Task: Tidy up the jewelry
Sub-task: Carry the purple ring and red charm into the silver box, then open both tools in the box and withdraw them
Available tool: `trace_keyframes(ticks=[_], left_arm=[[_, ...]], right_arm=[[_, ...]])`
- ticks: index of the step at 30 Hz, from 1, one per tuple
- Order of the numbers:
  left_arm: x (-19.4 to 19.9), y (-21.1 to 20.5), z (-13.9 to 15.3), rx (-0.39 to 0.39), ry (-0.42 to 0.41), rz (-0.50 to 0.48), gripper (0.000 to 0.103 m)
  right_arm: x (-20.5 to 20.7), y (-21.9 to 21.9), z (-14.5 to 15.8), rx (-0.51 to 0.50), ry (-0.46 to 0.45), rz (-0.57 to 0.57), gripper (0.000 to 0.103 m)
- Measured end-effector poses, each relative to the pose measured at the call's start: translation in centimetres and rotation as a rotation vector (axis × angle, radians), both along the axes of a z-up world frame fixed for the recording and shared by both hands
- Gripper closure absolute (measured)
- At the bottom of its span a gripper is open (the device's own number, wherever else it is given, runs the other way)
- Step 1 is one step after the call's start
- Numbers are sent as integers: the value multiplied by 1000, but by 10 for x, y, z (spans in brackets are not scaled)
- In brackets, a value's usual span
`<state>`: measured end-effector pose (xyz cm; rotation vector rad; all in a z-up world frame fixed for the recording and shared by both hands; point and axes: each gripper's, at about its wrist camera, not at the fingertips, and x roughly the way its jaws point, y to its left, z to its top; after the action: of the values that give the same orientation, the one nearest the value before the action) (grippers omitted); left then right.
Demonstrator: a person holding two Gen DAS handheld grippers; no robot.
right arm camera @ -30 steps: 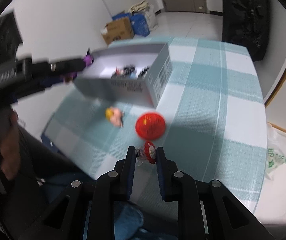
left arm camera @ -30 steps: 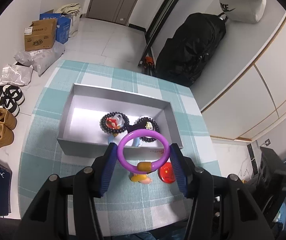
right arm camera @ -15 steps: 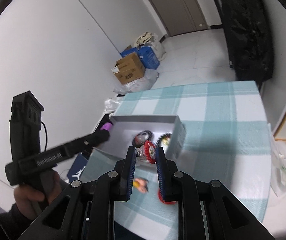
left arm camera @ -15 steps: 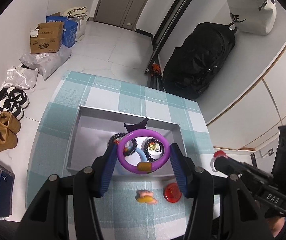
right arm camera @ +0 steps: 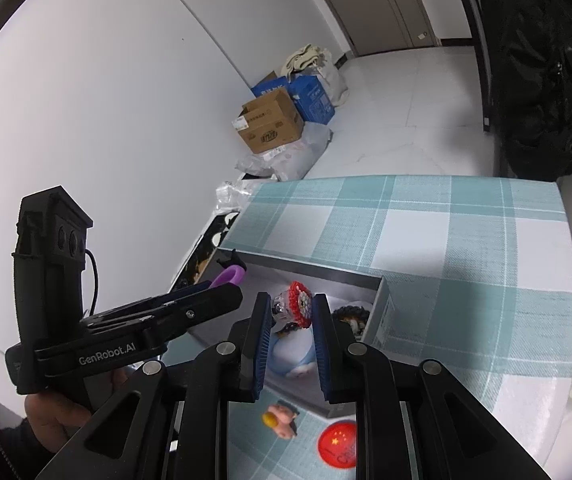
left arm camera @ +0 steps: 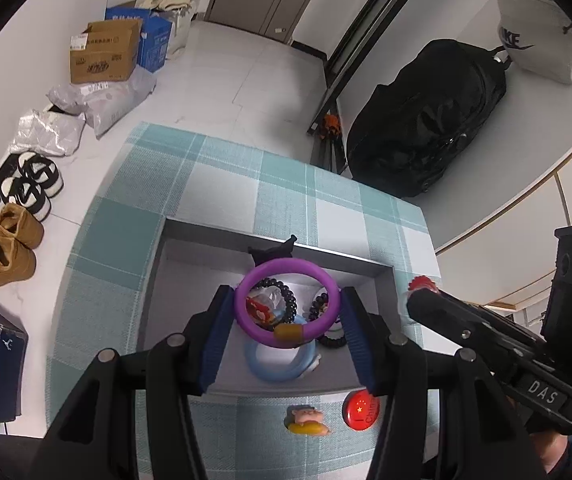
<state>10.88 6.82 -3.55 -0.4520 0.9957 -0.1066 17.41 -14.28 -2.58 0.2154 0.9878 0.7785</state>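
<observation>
The left gripper (left arm camera: 288, 314) has its jaws half spread and clamped on the outer rim of a purple bangle (left arm camera: 287, 303), which a second ago hung over the near wall of the grey tray (left arm camera: 274, 244) and now sits above the tray's middle, over the black bead bracelets (left arm camera: 286, 296) and the pale blue ring (left arm camera: 274, 364) already lying inside. The right gripper (right arm camera: 291, 308) has its jaws nearly closed, pinching a small red and white beaded piece (right arm camera: 296, 306); a second ago it was low over the tablecloth beside the red badge (right arm camera: 338, 444), and it has since lifted and swung toward 11 o'clock, so the piece now hangs over the tray's near end. Both pieces look ready to be let go into the tray. Outside it, at 6 o'clock from the tray on the checked cloth (left arm camera: 226, 184), the badge and a small pink and yellow figure (left arm camera: 306, 420) remain to be collected.
</observation>
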Motion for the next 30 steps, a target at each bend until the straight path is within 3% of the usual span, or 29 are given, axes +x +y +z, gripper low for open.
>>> trace_keyframes(ticks=[8,9,12,15,17,19,22,30], left_arm=[[8,-1,-2,-71,35,-14,52],[8,0,-3,-77,41,-12,45],[6,-1,-1,-90,24,-16,23],[4,-1,0,-79,17,-21,22],[3,0,0,-75,19,-19,22],[-1,2,1,-67,8,-6,22],[-5,1,8,-39,-28,-4,22],[-22,-4,9,27,-64,7,22]], right_arm=[[4,-1,-2,17,-16,10,81],[4,-3,0,24,-18,12,80],[0,-8,6,34,-38,-9,61],[-1,-12,8,48,-44,-15,56],[-4,-14,9,34,-62,-32,41],[-7,-17,11,17,-82,-50,39],[-12,-22,14,-6,-108,-69,28],[-28,-35,20,-10,-156,-104,16]])
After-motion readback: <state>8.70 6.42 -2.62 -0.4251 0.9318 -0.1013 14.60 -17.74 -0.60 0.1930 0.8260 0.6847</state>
